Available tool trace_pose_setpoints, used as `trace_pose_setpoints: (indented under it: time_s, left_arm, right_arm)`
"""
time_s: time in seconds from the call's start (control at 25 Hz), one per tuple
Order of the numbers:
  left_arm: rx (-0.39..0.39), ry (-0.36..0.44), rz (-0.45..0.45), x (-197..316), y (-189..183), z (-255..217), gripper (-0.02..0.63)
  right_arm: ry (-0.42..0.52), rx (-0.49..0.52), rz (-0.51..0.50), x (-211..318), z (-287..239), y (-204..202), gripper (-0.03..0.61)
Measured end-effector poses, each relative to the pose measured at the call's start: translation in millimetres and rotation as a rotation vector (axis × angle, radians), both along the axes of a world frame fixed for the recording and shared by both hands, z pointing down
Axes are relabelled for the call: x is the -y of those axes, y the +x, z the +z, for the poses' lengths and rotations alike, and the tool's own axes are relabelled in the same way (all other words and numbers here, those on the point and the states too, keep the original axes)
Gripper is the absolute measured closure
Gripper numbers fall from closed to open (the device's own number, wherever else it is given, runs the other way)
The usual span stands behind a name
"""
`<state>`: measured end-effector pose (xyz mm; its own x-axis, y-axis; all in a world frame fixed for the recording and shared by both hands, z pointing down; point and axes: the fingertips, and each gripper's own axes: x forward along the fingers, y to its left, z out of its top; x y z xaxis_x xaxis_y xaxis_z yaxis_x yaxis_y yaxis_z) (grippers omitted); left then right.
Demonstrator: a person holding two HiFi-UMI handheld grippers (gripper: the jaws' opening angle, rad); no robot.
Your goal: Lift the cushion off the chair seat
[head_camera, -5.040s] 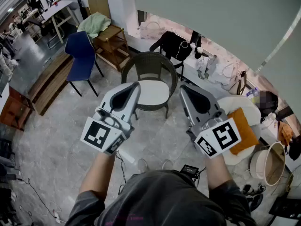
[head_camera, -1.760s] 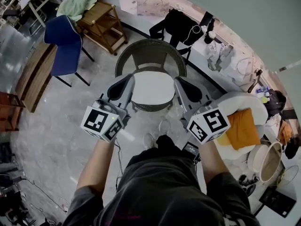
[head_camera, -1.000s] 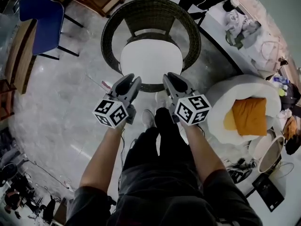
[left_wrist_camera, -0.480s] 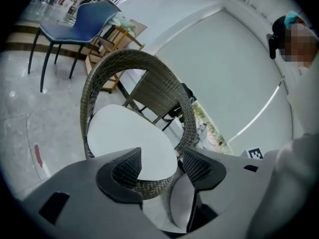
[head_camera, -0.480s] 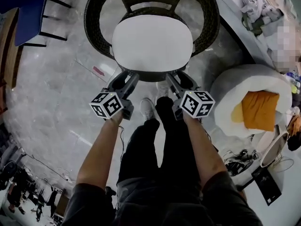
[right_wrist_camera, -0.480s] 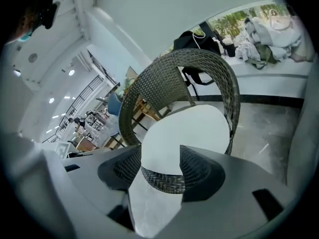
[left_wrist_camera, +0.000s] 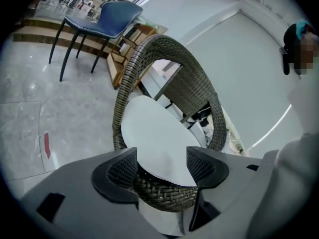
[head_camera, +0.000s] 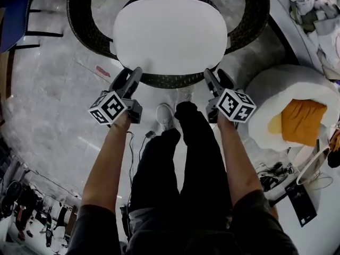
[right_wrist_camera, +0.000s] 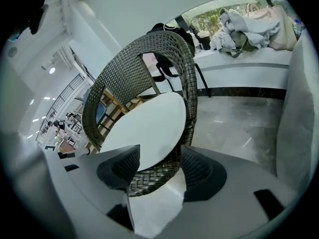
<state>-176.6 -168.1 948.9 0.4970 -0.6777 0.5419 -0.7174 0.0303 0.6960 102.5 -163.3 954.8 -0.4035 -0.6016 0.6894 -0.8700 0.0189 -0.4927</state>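
A round white cushion [head_camera: 170, 33] lies flat on the seat of a dark wicker chair [head_camera: 175, 81]. My left gripper [head_camera: 134, 72] is at the seat's front left edge and my right gripper [head_camera: 210, 74] is at its front right edge. Both sets of jaws are opening. In the left gripper view the cushion [left_wrist_camera: 154, 133] and the woven rim [left_wrist_camera: 159, 193] show in the gap of the left gripper [left_wrist_camera: 162, 166], with the pads clear of them. The right gripper [right_wrist_camera: 159, 166] frames the cushion [right_wrist_camera: 144, 128] and rim [right_wrist_camera: 149, 176] the same way, untouched.
The chair's curved back [left_wrist_camera: 184, 68] rises behind the seat. A blue chair [left_wrist_camera: 117, 16] stands off to the left. A white pouf with an orange pillow [head_camera: 300, 122] sits at the right. The person's legs and shoes [head_camera: 164, 116] are just in front of the chair.
Both grippers have dropped to the chair's front edge and spread apart. Their jaws have gone from nearly shut to wide apart. The chair fills more of the head view.
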Motion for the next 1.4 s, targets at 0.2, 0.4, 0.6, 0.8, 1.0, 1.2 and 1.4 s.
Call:
trace_pose_setpoints:
  time_s: [0.2, 0.4, 0.6, 0.8, 1.0, 1.2, 1.4]
  left_arm:
    - [0.041, -0.02, -0.012, 7, -9, 17, 0.31]
    - [0.072, -0.04, -0.015, 9, -11, 27, 0.313]
    - [0.089, -0.056, -0.081, 10, -26, 28, 0.328]
    - [0.085, -0.083, -0.091, 14, -34, 29, 0.38]
    - [0.133, -0.134, -0.091, 23, -34, 37, 0.516]
    - [0.102, -0.165, -0.102, 24, -30, 36, 0.584]
    - [0.091, -0.112, -0.105, 31, -27, 10, 0.6]
  right_arm:
    - [0.0, 0.002, 0.004, 7, 14, 5, 0.365]
    - [0.003, -0.033, -0.014, 14, 21, 0, 0.365]
    - [-0.004, -0.08, 0.0, 15, 24, 4, 0.367]
    - [-0.035, -0.088, 0.009, 17, 25, 5, 0.371]
    - [-0.048, -0.129, -0.012, 19, 26, 4, 0.421]
    - [-0.034, -0.153, -0.028, 31, 15, 1, 0.5]
    - [0.011, -0.165, -0.033, 44, -12, 2, 0.526]
